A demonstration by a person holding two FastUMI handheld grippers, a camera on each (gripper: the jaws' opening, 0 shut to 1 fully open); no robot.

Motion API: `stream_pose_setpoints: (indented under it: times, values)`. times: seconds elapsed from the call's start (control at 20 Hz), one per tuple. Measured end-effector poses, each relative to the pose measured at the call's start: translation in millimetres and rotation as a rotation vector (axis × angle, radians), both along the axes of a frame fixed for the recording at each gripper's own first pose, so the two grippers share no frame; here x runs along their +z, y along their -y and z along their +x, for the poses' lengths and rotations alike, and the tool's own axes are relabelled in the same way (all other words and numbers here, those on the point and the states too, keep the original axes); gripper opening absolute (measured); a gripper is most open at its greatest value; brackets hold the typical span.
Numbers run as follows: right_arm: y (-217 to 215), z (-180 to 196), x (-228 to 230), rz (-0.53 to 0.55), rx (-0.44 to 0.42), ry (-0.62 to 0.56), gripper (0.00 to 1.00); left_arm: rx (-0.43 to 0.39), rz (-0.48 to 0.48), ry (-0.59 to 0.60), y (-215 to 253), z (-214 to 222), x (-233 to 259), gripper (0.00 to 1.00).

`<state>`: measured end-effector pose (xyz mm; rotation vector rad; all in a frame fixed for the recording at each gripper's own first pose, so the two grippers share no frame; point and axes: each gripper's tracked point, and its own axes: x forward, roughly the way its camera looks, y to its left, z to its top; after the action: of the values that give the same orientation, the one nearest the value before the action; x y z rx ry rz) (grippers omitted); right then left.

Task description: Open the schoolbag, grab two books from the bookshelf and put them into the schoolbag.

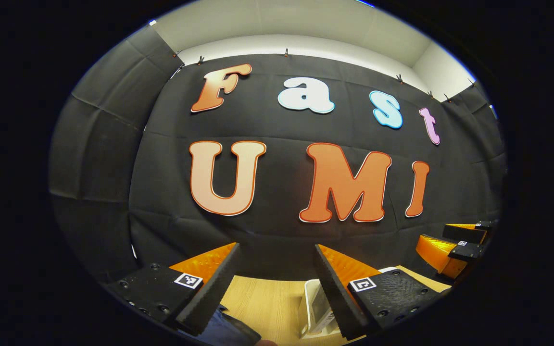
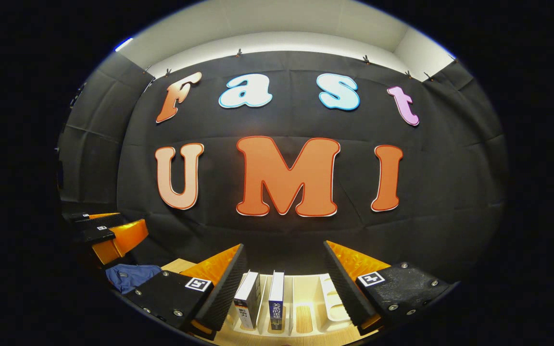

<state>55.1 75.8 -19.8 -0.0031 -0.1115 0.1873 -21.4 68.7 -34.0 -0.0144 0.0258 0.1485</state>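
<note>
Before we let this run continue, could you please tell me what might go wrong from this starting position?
1. The two books stand close together in the white bookshelf, so the open right tongs may catch both at once or tip one.
2. The blue schoolbag lies low beside the left tongs, barely in sight, so finding its opening could be awkward.
3. The two tongs are near each other and could collide while reaching.

Light wooden table (image 2: 306, 321) with a white slotted bookshelf (image 2: 331, 300) sitting on it, two books (image 2: 263, 299) upright in its slots. Blue schoolbag (image 2: 130, 277) lies over at 9 o'clock from the rack.
</note>
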Motion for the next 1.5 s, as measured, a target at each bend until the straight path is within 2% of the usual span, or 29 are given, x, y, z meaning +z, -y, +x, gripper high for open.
stream_pose_setpoints:
  times: [0.3,0.45,0.7,0.9,1.1,1.5]
  values:
    - [-1.8,1.2,-11.3,-0.014,0.0,-0.013,0.94,-0.001,0.003,-0.019,-7.6,-5.4,-8.6,0.95]
    - [-0.3,4.1,-19.7,0.0,0.004,-0.04,0.95,0.006,0.019,-0.076,-18.2,-7.6,-26.6,0.94]
    - [10.1,15.1,-39.3,0.007,-0.02,-0.089,0.95,-0.008,0.02,-0.238,-29.4,-18.5,-88.9,0.95]
    - [16.7,22.5,-53.6,0.0,-0.031,-0.116,0.95,0.018,0.046,-0.441,-47.0,-40.1,-150.9,0.95]
    - [25.1,30.1,-62.2,-0.009,-0.046,-0.124,0.95,0.021,0.086,-0.541,-53.8,-58.3,-187.4,0.97]
    - [47.1,39.1,-82.7,-0.024,-0.08,-0.161,0.95,-0.032,0.268,-0.78,-56.6,-90.9,-276.4,1.0]
